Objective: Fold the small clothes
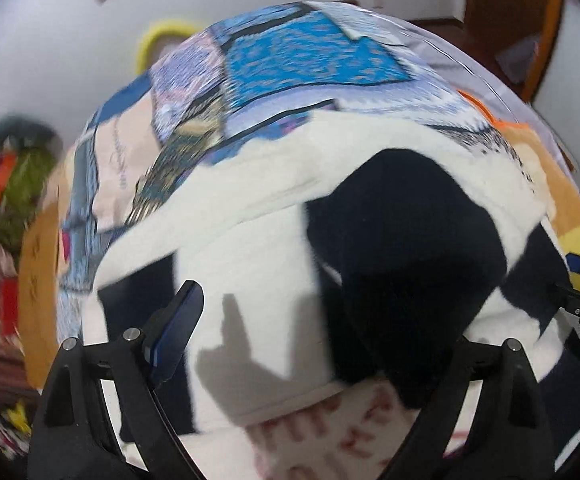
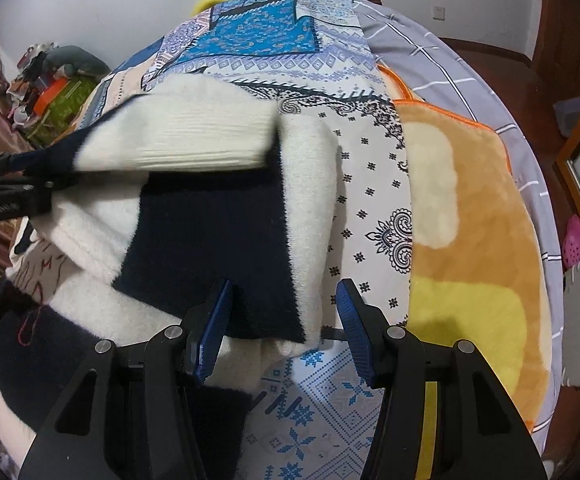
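A fuzzy white and navy small garment (image 1: 274,256) lies on a patterned blue bedspread (image 1: 309,52); it also shows in the right wrist view (image 2: 218,224). My left gripper (image 2: 30,174) is shut on the garment's navy cuff and lifts a white ribbed flap over the garment. In the left wrist view only its left finger (image 1: 174,328) shows; dark cloth covers the right finger. My right gripper (image 2: 284,330) is open, its blue pads either side of the garment's near corner without gripping it.
An orange and yellow plush blanket (image 2: 469,248) lies to the right on a grey striped sheet (image 2: 421,40). A clutter pile (image 2: 50,76) sits at far left. The bed's edge drops off at right toward a wooden door (image 2: 569,80).
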`<state>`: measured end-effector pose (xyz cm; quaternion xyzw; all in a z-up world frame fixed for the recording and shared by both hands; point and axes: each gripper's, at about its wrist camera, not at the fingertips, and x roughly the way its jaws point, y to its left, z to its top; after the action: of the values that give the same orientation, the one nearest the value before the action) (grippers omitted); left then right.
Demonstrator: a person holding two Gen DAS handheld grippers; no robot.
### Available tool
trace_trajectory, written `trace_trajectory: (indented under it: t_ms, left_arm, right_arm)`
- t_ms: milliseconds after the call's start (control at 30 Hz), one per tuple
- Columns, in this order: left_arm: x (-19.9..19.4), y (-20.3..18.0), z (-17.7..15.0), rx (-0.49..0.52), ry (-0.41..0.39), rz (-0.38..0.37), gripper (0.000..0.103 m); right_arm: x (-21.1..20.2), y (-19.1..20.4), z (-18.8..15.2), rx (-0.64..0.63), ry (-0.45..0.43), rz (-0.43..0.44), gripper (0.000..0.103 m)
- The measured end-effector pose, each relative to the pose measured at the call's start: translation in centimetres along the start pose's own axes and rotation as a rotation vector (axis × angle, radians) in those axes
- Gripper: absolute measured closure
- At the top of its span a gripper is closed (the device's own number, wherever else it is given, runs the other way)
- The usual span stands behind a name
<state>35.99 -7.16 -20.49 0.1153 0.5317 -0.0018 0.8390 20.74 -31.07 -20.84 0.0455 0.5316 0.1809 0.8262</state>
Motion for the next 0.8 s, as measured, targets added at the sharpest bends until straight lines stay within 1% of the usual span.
trace_trajectory:
  t_ms: [33,100,200,267,300,333,467,533,633,767,800]
  left_arm:
    - [-0.1,1.1,-0.5,-0.029,0.003,-0.01,0.012]
    - [-0.4,2.6,-1.4,-0.068,0.007,-0.01,0.012]
    - [-0.8,4.6,-3.0,-0.122,0.009,-0.033,0.012]
    - [-1.1,5.4,-3.8,-0.142,0.006,-0.044,0.012]
    - [-1.4,5.9,-4.3,-0.15,-0.002,-0.021,0.012]
    - [-1.7,6.2,-4.7,-0.151,-0.009,-0.014,0.012]
    - [-1.9,7.8,-6.2,-0.165,-0.016,-0.005,0.012]
    - [-1.8,8.8,-6.8,-0.177,-0.013,0.023,0.012]
    - [-1.6,10.8,-7.8,-0.224,0.0,0.071,0.012]
    - [-1.1,13.2,-9.4,-0.277,0.036,-0.004,0.012]
    - [-1.1,13.5,-9.7,-0.28,0.036,-0.006,0.012]
  right_arm:
    - [0.0,0.3,0.1,-0.008,-0.001,-0.001,0.049]
    - [-0.2,0.8,0.1,-0.024,-0.01,-0.011,0.042]
    - [-0.1,1.6,0.2,-0.061,-0.011,-0.033,0.042]
    - [0.1,1.8,0.2,-0.062,-0.006,-0.046,0.042]
    - [0.2,1.9,0.2,-0.059,-0.002,-0.052,0.042]
    - [0.3,1.9,0.3,-0.056,0.001,-0.054,0.042]
    - [0.2,2.1,0.3,-0.055,0.007,-0.075,0.042]
    - [0.1,2.4,0.3,-0.062,0.009,-0.09,0.042]
    - [0.0,2.6,0.3,-0.063,0.011,-0.105,0.042]
    - [-0.2,2.7,0.3,-0.05,0.014,-0.11,0.042]
    - [-0.3,2.8,0.3,-0.048,0.015,-0.111,0.042]
